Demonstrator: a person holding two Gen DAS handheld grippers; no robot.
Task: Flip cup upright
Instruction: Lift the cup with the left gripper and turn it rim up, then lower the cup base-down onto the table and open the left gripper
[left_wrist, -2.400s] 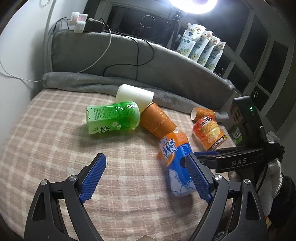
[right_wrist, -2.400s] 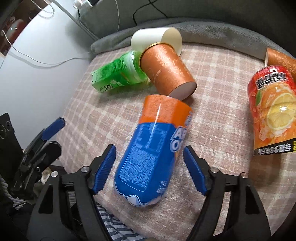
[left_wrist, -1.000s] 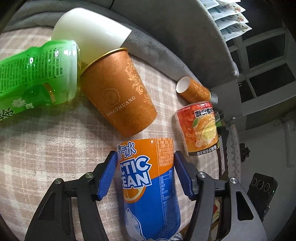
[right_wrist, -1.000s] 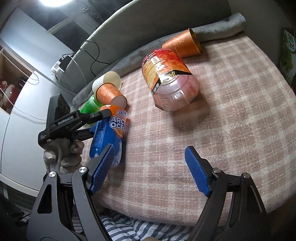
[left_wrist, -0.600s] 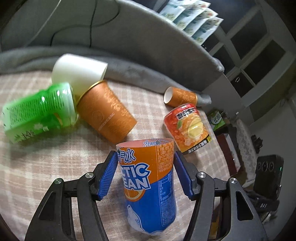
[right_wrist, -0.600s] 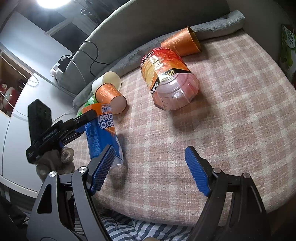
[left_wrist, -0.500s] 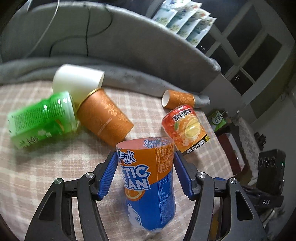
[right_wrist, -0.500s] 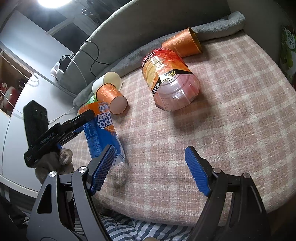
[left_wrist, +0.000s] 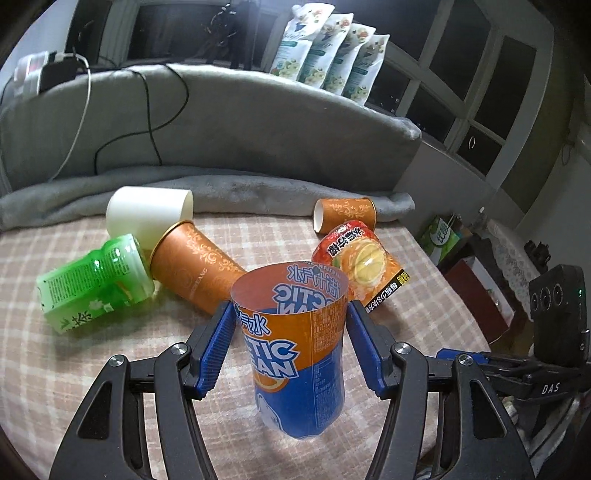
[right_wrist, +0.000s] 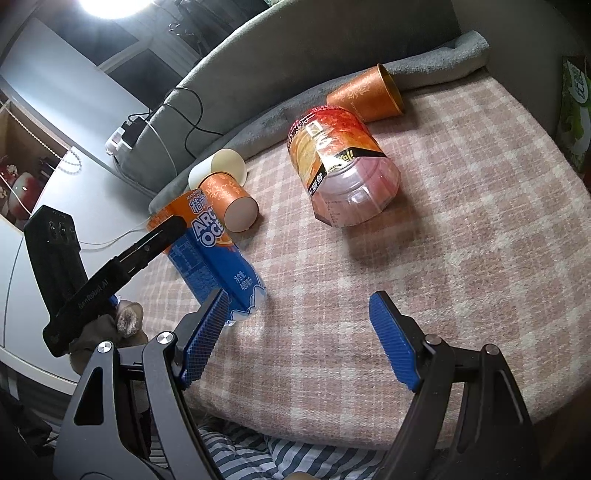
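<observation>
Beyond the left finger of the left gripper (left_wrist: 291, 345), the green tea bottle-cup (left_wrist: 94, 284) lies on its side on the checked blanket (left_wrist: 55, 369), touching the large orange paper cup (left_wrist: 195, 267), whose rim meets the white cup (left_wrist: 147, 214) behind it. Between the blue pads sits the Arctic Ocean cup (left_wrist: 297, 350), clamped at its orange upper band; it stands nearly upright with its open mouth up and its blue base down on the blanket, where 2.4 s ago it lay flat on its side and 1.0 s ago it was gripped but lying down. Beyond the right finger, the orange-fruit cup (left_wrist: 360, 269) and the small orange paper cup (left_wrist: 343, 216) lie on their sides as before

From the right wrist, the same Arctic Ocean cup (right_wrist: 218, 254) shows just beyond the left finger of the right gripper (right_wrist: 297, 336), leaning slightly, base touching the blanket. The right gripper's fingers are spread wide with nothing between them, hovering over bare checked blanket, just as in the earlier frames. The orange-fruit cup (right_wrist: 343, 166) lies well ahead, between the fingers' lines
</observation>
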